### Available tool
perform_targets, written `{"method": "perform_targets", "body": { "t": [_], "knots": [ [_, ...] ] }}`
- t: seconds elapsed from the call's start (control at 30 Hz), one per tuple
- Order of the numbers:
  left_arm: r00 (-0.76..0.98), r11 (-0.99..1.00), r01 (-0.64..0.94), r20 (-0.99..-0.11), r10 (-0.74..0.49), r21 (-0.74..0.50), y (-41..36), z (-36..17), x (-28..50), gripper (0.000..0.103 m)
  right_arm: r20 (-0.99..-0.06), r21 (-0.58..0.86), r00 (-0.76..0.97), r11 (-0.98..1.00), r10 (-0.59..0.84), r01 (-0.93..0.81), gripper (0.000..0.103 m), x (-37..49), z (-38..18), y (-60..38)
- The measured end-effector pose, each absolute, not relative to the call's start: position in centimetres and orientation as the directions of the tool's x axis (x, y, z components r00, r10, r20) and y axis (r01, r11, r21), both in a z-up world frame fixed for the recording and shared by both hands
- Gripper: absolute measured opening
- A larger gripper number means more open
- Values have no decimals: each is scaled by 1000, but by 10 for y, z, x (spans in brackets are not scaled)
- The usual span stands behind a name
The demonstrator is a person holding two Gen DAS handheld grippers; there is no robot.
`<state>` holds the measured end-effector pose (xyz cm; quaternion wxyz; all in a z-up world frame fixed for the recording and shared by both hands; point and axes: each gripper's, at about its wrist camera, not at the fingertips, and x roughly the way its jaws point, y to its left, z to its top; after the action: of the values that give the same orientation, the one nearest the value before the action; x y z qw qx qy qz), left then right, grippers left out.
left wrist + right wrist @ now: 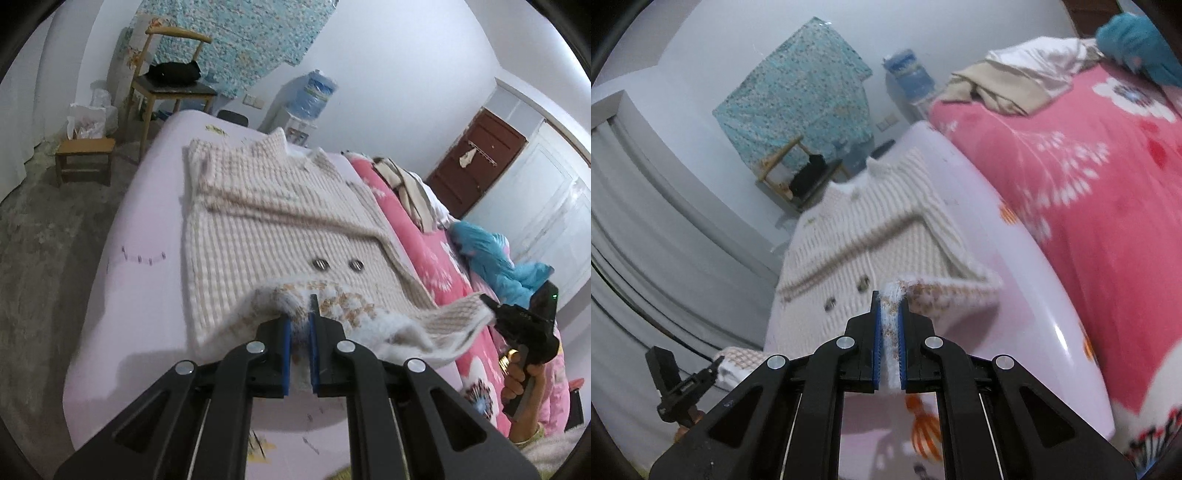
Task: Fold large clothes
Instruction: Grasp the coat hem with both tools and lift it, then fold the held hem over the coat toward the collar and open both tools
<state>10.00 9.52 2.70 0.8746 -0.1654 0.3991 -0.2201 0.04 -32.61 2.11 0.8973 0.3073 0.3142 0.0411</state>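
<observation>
A cream knitted cardigan with two metal buttons lies flat on the lilac bed sheet, sleeves folded across its body. My left gripper is shut on its fluffy bottom hem and lifts it off the bed. My right gripper is shut on the other end of the same hem; in the left wrist view the right gripper is at the right, at the hem's far corner. The cardigan shows blurred in the right wrist view, and the left gripper sits low left there.
A pink flowered quilt with beige clothes and a blue cloth lies along the bed's right side. A wooden chair, a stool and a water dispenser stand beyond the bed. A brown door is at the right.
</observation>
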Motion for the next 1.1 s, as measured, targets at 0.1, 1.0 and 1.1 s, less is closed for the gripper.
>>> {"method": "perform_targets", "body": {
  "t": [0.1, 1.0, 1.1],
  "knots": [
    [584, 848, 224, -630, -511, -481, 100, 22, 132, 7, -529, 575, 805, 811, 269, 107, 6, 27, 25, -327],
    [437, 752, 136, -642, -630, -645, 121, -26, 161, 65, -601, 603, 760, 764, 246, 229, 74, 59, -31, -367],
    [378, 730, 148, -644, -665, -667, 108, -43, 137, 71, -618, 641, 735, 720, 280, 264, 74, 38, -48, -369]
  ]
}}
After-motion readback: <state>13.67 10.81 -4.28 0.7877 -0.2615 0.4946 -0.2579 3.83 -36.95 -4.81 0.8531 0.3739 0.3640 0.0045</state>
